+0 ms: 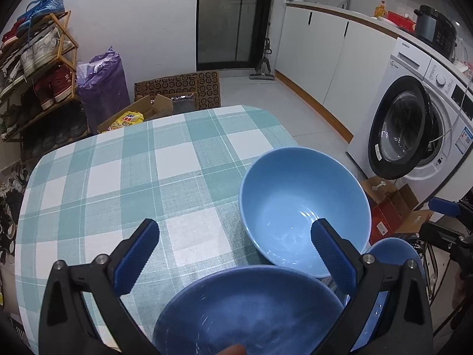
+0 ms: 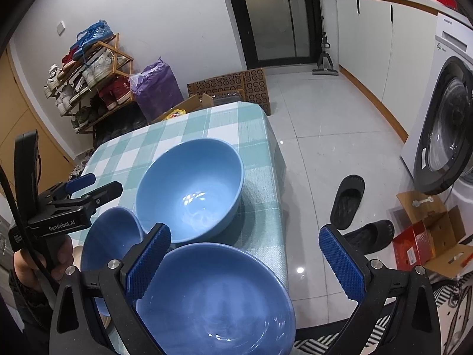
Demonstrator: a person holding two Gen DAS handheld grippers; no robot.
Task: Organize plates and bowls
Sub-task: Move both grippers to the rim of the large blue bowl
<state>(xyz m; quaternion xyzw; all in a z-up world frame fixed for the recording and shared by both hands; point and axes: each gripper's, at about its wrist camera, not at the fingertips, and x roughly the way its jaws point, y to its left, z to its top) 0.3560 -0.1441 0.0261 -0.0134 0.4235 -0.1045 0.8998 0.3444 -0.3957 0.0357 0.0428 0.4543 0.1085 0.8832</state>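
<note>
Three blue bowls sit clustered at the near right corner of the checked counter: a light blue bowl farthest out, a large dark blue bowl nearest, and a smaller dark blue bowl beside it. Left tongs and right tongs are both spread apart, empty, hovering above the bowls. The bowls appear rigid, glazed, slippery and breakable. Grip across the rim wall; nest smaller into larger gently.

Two close downward views, shared bowls.
</note>
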